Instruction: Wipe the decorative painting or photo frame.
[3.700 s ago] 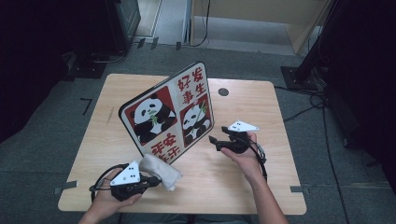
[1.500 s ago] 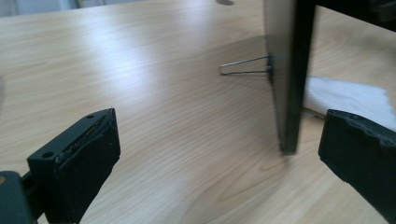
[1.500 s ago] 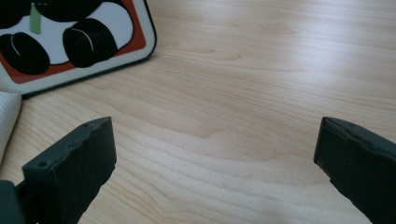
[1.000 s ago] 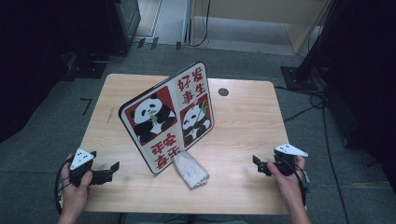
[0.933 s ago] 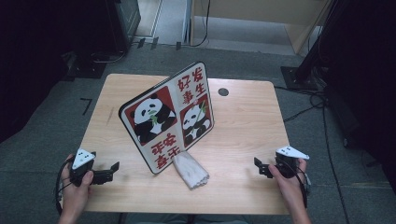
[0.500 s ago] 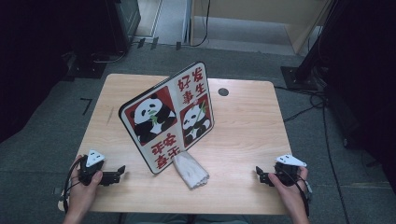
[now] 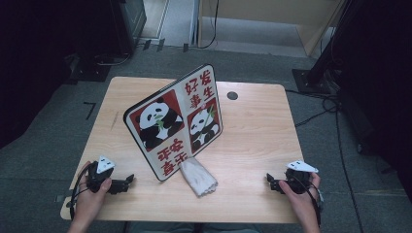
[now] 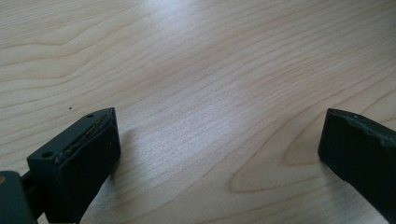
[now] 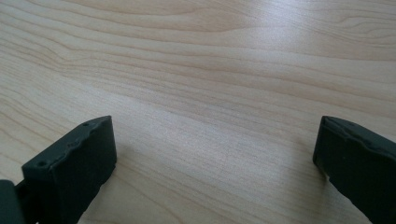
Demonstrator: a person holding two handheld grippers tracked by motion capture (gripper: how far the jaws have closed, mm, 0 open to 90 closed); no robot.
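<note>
My left gripper (image 7: 127,181) and right gripper (image 7: 270,180) rest low on the wooden surface (image 7: 252,131), fingers spread wide, holding nothing. The white cloth (image 7: 197,177) lies between them, by the panda board (image 7: 175,121), nearer my left gripper.

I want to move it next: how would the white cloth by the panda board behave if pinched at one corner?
The cloth lies crumpled with soft folds, so it would probably hang limp. It looks thin, likely light. Pushed, it may bunch up on the table.

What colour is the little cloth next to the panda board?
White: the cloth shows best in the high view, beside the panda board.
</note>
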